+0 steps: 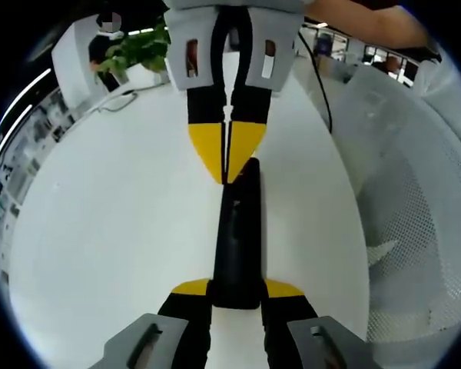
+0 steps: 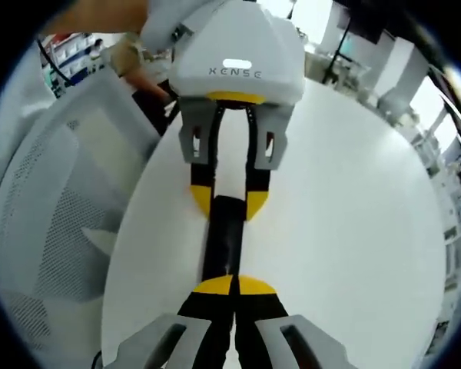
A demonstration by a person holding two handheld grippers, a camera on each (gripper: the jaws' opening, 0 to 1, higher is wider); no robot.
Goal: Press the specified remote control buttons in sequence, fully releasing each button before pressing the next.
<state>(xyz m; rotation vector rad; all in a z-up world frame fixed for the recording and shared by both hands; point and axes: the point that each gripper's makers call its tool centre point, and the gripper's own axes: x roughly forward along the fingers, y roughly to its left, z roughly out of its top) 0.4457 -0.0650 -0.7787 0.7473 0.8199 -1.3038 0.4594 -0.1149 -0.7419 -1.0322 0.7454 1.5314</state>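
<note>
Now my left gripper [image 1: 237, 296] clamps one end of the black remote [image 1: 238, 238] lying on the white table [image 1: 115, 231]. My right gripper [image 2: 234, 286], jaws together, bears down on its far end. Pressing step, I judge; next, lift fully clear.

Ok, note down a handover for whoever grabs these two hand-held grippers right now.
Left hand-held gripper: jaws clamped on one end of the black remote, steadying it on the white table.
Right hand-held gripper: jaws closed, tips resting on top of the remote's other end, as if pressing.
Buttons can't be made out, so which presses are done is unclear.
Left: release fully, then continue the sequence.
</note>
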